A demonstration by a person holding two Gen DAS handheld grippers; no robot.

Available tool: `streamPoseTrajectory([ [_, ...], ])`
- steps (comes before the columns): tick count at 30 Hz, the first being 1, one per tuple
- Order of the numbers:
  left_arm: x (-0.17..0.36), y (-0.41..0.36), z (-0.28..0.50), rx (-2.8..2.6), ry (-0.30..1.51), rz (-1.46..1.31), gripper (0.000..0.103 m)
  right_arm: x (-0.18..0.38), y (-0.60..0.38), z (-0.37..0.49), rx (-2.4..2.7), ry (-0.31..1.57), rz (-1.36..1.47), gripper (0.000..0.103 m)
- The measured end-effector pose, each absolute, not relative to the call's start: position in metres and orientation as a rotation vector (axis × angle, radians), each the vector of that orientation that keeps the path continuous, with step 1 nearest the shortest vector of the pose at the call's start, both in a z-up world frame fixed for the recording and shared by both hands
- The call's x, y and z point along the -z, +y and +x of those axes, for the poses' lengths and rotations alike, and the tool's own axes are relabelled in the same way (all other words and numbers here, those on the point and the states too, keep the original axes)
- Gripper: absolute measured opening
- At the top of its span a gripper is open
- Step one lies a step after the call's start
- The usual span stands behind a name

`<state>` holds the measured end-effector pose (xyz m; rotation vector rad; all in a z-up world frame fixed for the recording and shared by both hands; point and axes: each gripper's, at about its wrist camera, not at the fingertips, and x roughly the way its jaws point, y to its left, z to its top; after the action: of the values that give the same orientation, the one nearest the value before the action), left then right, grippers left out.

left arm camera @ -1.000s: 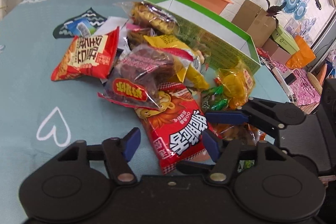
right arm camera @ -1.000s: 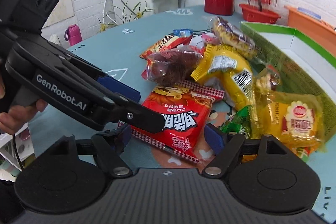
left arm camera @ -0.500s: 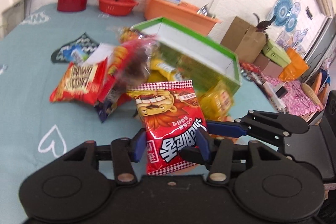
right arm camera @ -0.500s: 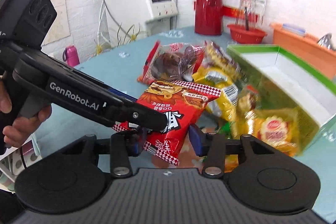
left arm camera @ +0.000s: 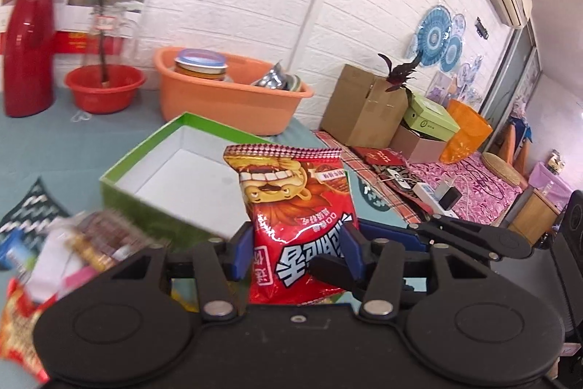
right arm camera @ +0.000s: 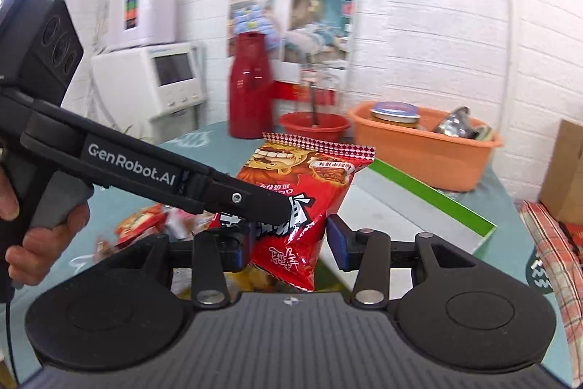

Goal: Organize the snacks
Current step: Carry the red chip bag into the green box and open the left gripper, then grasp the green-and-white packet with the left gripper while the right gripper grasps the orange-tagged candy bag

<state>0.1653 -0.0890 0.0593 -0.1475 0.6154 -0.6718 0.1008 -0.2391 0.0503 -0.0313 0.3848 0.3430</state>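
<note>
Red snack bag point(left arm camera: 297, 225) is up off the desk point(left arm camera: 43, 148), clamped upright between the left gripper point(left arm camera: 297, 250) fingers, with the green box point(left arm camera: 145, 166) behind it at about 11 o'clock, while the right gripper point(right arm camera: 291, 243) fingers sit apart around the bag's lower end.
</note>
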Motion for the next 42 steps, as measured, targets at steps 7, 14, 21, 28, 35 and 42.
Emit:
streamPoseTrajectory([
  [7,-0.041,-0.131,0.216,0.722,0.665,-0.116,0.049,-0.026,-0.278,0.127,-0.273,0.426,0.040,0.074],
  [14,-0.021,-0.145,0.242,0.722,0.723,-0.108,0.061,-0.004,-0.288,0.142,-0.258,0.456,0.078,0.077],
  [21,-0.047,-0.122,0.216,0.690,0.680,-0.147,0.103,-0.030,-0.271,0.107,-0.190,0.325,-0.111,0.103],
  [28,-0.075,-0.064,0.125,0.664,0.574,-0.116,0.103,-0.057,-0.262,0.023,-0.259,0.187,-0.138,0.103],
  [35,-0.049,-0.025,0.043,0.633,0.626,-0.084,0.103,-0.041,-0.250,-0.024,-0.310,0.273,-0.071,0.103],
  [42,-0.006,-0.025,-0.009,0.663,0.694,0.001,0.103,-0.014,-0.241,-0.044,-0.298,0.409,-0.014,0.103],
])
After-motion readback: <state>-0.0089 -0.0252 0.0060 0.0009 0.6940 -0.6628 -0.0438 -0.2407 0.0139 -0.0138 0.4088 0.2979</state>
